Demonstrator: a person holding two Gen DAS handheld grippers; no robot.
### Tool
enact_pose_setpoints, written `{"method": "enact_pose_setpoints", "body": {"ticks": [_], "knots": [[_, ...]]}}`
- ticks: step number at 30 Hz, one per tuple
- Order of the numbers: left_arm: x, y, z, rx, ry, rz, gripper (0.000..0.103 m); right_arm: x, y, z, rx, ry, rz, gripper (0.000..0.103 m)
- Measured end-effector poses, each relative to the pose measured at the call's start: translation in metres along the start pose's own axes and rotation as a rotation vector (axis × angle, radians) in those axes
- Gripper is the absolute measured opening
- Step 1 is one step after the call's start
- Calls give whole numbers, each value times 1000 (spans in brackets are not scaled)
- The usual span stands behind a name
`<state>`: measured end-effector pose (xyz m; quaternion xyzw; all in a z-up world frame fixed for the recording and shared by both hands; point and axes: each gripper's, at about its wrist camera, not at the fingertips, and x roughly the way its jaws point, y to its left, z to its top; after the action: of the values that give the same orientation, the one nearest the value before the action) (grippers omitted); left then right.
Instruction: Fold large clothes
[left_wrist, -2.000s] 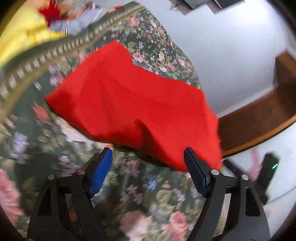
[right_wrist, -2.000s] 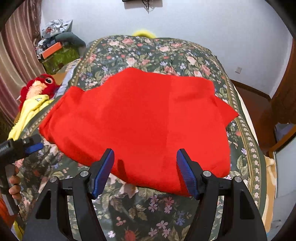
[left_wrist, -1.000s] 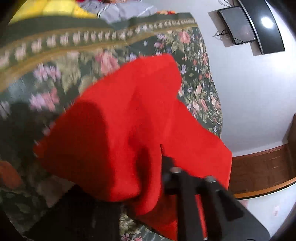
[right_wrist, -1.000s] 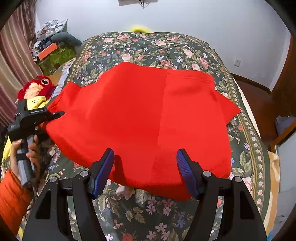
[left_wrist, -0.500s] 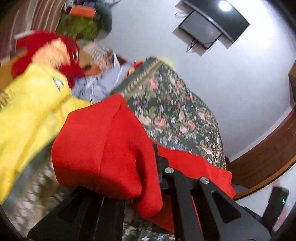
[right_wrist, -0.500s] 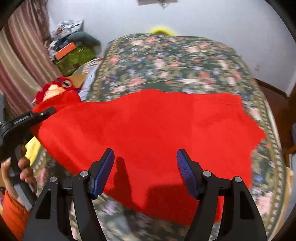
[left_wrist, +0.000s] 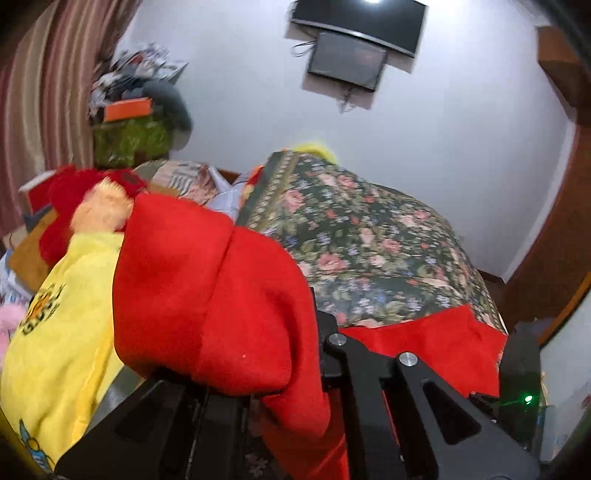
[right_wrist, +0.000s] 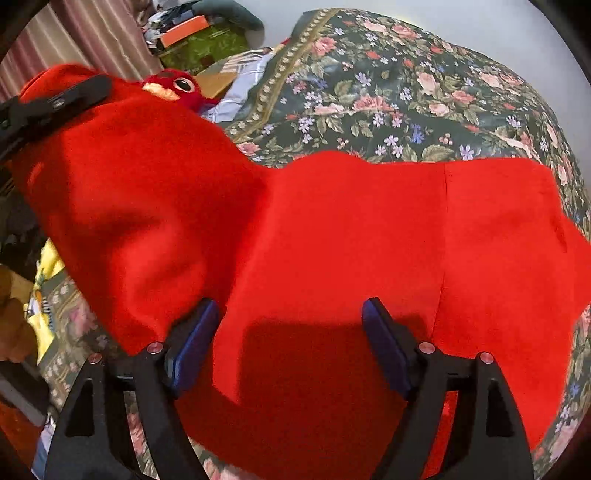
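Left wrist view: the left gripper (left_wrist: 295, 354) is clamped on a lifted corner of the red garment (left_wrist: 207, 295), which drapes over and hides its fingertips. Right wrist view: the right gripper (right_wrist: 288, 343), jaws just widening, hovers empty over the garment spread on the floral bedspread (right_wrist: 388, 92).

A bed under a dark floral bedspread (right_wrist: 406, 92) stands against a white wall (left_wrist: 443, 129) bearing a dark screen (left_wrist: 347, 61), with a red plush toy (right_wrist: 173, 86), a yellow printed cloth (left_wrist: 62, 332), a green box (left_wrist: 129, 140) and striped curtains (left_wrist: 44, 92) beside it.
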<state>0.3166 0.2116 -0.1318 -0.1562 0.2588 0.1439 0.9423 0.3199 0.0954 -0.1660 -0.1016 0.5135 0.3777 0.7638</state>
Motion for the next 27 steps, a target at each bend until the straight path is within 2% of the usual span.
{"method": "enact_pose_setpoints", "body": {"ticks": [2, 7, 10, 13, 16, 18, 21, 25, 27], "knots": [[2, -18, 4, 18, 7, -42, 5, -19, -13, -3, 33, -28, 8, 77], [12, -62, 12, 9, 73, -148, 5, -75, -65, -28, 110, -139, -84, 77], [14, -91, 11, 25, 91, -193, 5, -92, -104, -53, 196, -137, -187, 78], [7, -120, 9, 57, 87, -244, 5, -86, -131, -75, 233, -82, -255, 78], [-1, -150, 9, 89, 85, -312, 5, -64, -145, -91, 278, -24, -205, 77], [-8, -171, 5, 140, 88, -350, 5, -55, -146, -97, 308, -27, -160, 78], [-11, -196, -12, 216, 119, -393, 5, -54, -146, -98, 320, -44, -141, 80], [9, -216, -54, 318, 271, -422, 5, -68, -154, -106, 350, -51, -99, 80], [20, -209, -73, 326, 348, -419, 5, -77, -155, -115, 358, -55, -98, 80]]}}
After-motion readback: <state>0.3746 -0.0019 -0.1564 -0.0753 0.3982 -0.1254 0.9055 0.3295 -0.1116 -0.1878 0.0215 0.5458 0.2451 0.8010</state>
